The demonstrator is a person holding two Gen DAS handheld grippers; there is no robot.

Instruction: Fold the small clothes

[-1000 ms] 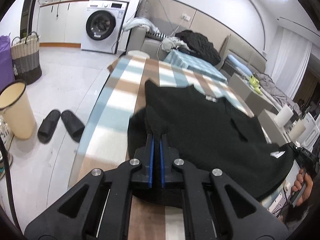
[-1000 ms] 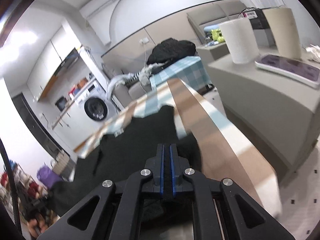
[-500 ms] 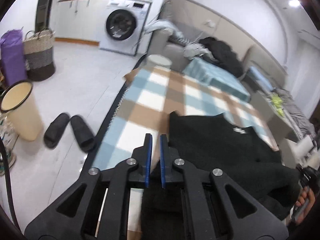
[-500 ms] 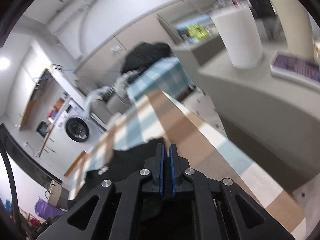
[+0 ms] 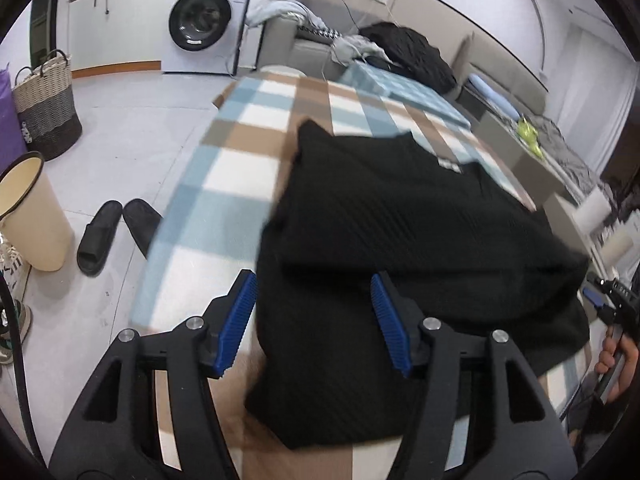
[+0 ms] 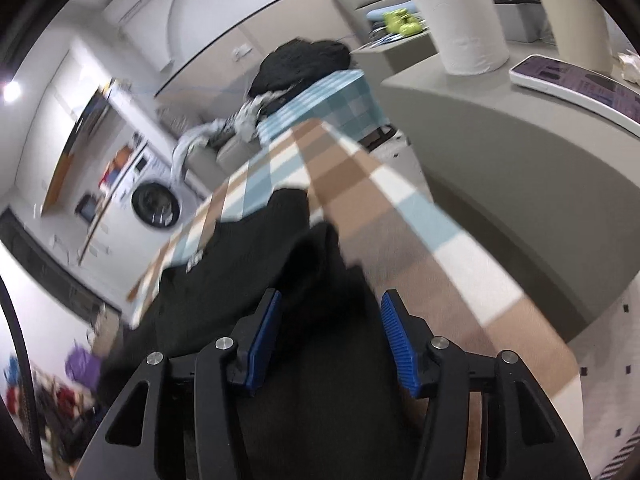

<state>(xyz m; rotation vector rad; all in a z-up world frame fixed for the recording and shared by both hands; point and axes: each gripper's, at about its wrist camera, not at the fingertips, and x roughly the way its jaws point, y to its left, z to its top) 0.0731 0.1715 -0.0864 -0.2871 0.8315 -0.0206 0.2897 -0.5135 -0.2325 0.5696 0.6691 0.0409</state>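
A black ribbed knit garment [image 5: 400, 240] lies on the checked tablecloth [image 5: 240, 168], its near part folded over onto itself. My left gripper [image 5: 316, 320] hangs over the garment's near left edge, its jaws opening; cloth lies under and between the blue pads [image 5: 236, 316] but they do not press it. In the right wrist view the same garment [image 6: 248, 264] spreads leftwards. My right gripper [image 6: 332, 340] is above its near right edge, jaws opening, with black cloth lying loose between the pads [image 6: 396, 340]. The right gripper [image 5: 608, 300] also shows at the left view's right edge, held by a hand.
A cream bin [image 5: 28, 216], black slippers [image 5: 112, 232] and a woven basket [image 5: 44, 108] stand on the floor at left. A washing machine [image 5: 204, 24] and a sofa with clothes [image 5: 404, 56] lie beyond. A grey counter [image 6: 520, 128] with a paper roll [image 6: 456, 20] flanks the table's right.
Both grippers were shut on the garment's edges and have opened, letting the cloth drop. The garment's near part now lies folded on the table; both hands sank toward it.
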